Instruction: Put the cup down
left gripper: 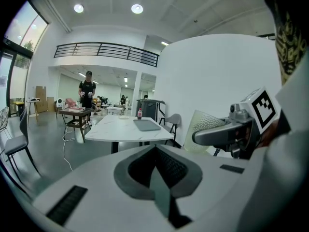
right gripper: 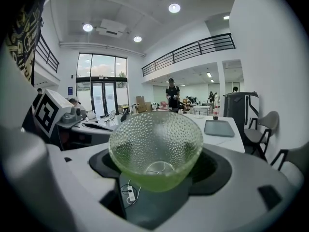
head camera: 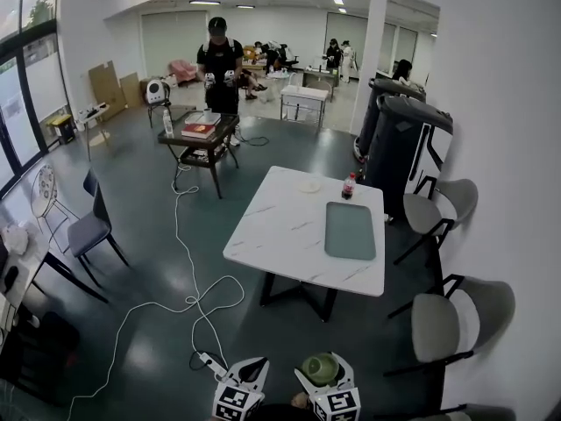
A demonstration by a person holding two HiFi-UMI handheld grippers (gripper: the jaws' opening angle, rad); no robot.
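We find the green dimpled cup (right gripper: 155, 146) clamped in the right gripper (right gripper: 157, 175), held in the air well short of the white table (head camera: 289, 226). The left gripper (left gripper: 157, 175), equally short of the table, has its jaws together and holds nothing.

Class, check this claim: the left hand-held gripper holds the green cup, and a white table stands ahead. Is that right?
No: the right hand-held gripper holds the green cup, as the right gripper view shows. The white table does stand ahead.

The cup (right gripper: 155, 146) sits in the right gripper (head camera: 321, 371), before the table (head camera: 280, 235); a tray (head camera: 350, 230) lies by the table's right edge, a bottle (head camera: 349, 186) behind it.
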